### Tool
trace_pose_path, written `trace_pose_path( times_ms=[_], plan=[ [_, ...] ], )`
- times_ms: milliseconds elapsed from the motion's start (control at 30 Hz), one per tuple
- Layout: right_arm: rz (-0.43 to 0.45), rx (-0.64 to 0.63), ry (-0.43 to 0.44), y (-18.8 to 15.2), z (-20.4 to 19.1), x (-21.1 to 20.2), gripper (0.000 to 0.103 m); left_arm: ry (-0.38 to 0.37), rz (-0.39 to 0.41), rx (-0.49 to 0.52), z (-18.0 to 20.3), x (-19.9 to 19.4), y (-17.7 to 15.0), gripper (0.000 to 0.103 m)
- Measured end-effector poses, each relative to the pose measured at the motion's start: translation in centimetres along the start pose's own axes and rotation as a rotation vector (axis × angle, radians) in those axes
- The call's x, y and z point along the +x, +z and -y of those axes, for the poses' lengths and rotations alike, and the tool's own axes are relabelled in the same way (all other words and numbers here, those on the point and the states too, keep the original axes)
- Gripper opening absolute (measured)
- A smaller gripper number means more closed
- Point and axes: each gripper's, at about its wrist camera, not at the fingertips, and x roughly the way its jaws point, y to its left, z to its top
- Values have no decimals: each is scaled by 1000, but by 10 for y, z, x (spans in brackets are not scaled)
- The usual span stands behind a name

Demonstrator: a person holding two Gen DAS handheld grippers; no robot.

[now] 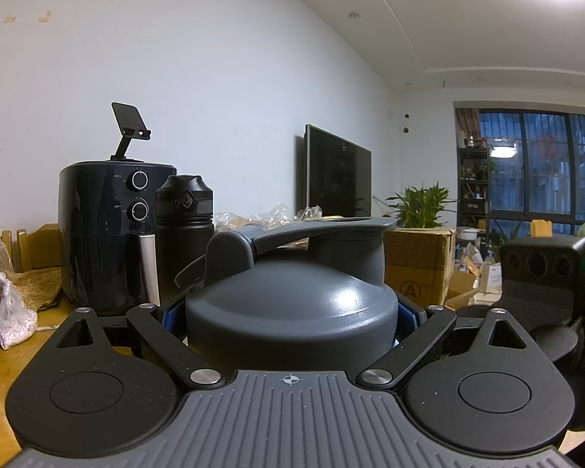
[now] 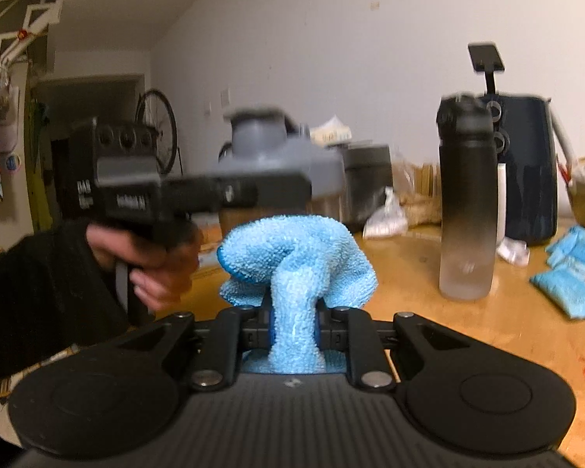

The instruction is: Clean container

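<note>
A grey-lidded container [image 1: 288, 304] with a flip cap and carry loop fills the middle of the left wrist view. My left gripper [image 1: 290, 312] is shut on it, blue pads pressed against both sides below the lid. In the right wrist view the same container [image 2: 269, 156] hangs blurred at centre left, with a hand [image 2: 152, 261] in a black sleeve holding the left gripper. My right gripper [image 2: 294, 331] is shut on a light blue microfibre cloth [image 2: 292, 257]. The cloth bunches up in front of the jaws, just below the container.
On the wooden table [image 2: 448, 331] stand a tall black-to-clear bottle [image 2: 466, 210], a dark air fryer [image 2: 530, 171] with a phone stand on top, and blue packets [image 2: 573, 273] at the right. A cardboard box [image 1: 417, 265] and a TV [image 1: 337, 175] stand behind.
</note>
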Motion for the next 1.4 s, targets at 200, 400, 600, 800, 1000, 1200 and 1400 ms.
trace_pose_path(
  times_ms=[200, 400, 600, 800, 1000, 1200, 1400],
  plan=[
    [82, 15, -5, 2, -1, -6, 11, 2, 1, -1, 0, -1, 0, 95],
    [88, 16, -9, 1, -1, -7, 12, 3, 1, 2, 2, 0, 0, 95],
    [89, 17, -12, -2, -1, -9, 13, 4, 2, 1, 3, 0, 0, 95],
    [90, 19, -26, -6, 0, -16, 13, 4, 4, 1, 3, 0, 0, 95],
    [98, 21, -38, -8, 0, -28, 13, 4, 7, -2, 3, -1, 0, 95],
    [97, 24, -42, -11, 1, -39, 13, 5, 5, -2, 2, -1, 1, 95],
    [98, 31, -52, -15, 2, -51, 14, 5, 4, -2, 1, -1, 2, 95]
  ],
)
